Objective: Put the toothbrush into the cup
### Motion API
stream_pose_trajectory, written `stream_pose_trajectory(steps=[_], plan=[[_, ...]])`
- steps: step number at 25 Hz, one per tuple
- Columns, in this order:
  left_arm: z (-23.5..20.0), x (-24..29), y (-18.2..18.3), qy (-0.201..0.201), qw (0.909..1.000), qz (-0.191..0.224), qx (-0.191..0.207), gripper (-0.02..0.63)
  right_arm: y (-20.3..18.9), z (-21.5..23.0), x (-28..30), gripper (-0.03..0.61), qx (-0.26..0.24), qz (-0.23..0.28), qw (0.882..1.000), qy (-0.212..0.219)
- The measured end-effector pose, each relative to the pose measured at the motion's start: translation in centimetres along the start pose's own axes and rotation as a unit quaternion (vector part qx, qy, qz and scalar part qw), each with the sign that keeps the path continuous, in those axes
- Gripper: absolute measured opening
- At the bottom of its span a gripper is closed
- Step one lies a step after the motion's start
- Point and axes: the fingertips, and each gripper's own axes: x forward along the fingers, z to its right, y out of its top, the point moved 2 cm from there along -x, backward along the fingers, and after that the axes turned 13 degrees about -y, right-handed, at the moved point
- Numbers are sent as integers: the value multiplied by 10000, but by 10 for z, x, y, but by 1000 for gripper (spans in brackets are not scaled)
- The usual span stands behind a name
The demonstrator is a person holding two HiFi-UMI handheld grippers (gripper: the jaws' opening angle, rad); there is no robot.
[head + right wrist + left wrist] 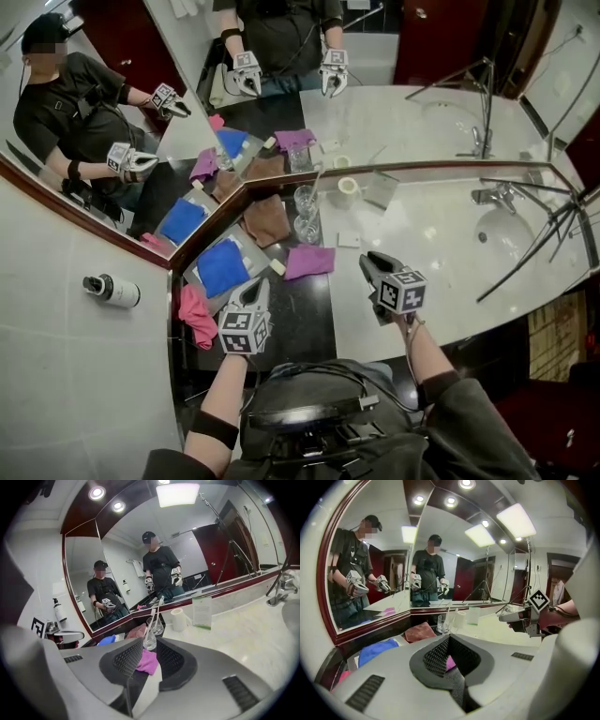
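Two clear glass cups stand by the mirror, the nearer cup [307, 229] [149, 641] in front of the farther cup [305, 199] [156, 627]. In the right gripper view a white toothbrush [149, 626] leans upright in the nearer cup, and a second toothbrush [159, 610] stands in the farther one. My right gripper [371, 263] [149, 651] is open and empty, short of the cups and to their right over the pale counter. My left gripper [255, 287] [450, 643] is shut on nothing, above the dark counter near the blue cloth.
A purple cloth [309, 262], a brown cloth [267, 220], a blue cloth [222, 267] and a pink cloth [194, 314] lie on the dark counter. A white roll [348, 186] and a card [380, 190] stand behind. The sink [502, 234] with its faucet [492, 195] is at the right.
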Motion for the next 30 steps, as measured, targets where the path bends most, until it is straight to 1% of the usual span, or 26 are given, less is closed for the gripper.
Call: stream_pose_trajectory(steps=[1, 2, 4, 8, 11, 14, 17, 24, 30], plan=[[-2, 0, 1, 8, 10000, 8, -2, 2, 4, -4, 7, 124, 132, 26, 9999, 57], [-4, 0, 1, 15, 10000, 17, -3, 3, 9, -7, 13, 127, 267, 52, 9996, 118], [-7, 2, 3, 13, 10000, 25, 0, 2, 18, -14, 28, 157, 473, 84, 9986, 233], [-14, 9, 5, -2, 10000, 3, 18, 2, 30, -24, 64, 157, 686, 54, 9970, 350], [-17, 13, 9, 0, 10000, -8, 8, 3, 36, -29, 91, 156, 935, -26, 9947, 436], [-20, 19, 15, -29, 10000, -12, -10, 3, 42, -35, 119, 156, 1203, -75, 9909, 606], [-28, 24, 14, 24, 10000, -40, -33, 2, 44, -41, 146, 156, 1487, -112, 9856, 801], [-45, 39, 2, 60, 9992, -268, -280, 3, 43, -40, 190, 156, 1686, -171, 9819, 851], [-50, 49, -9, 18, 9986, -432, -319, 2, 43, -41, 206, 156, 1817, -151, 9782, 991]])
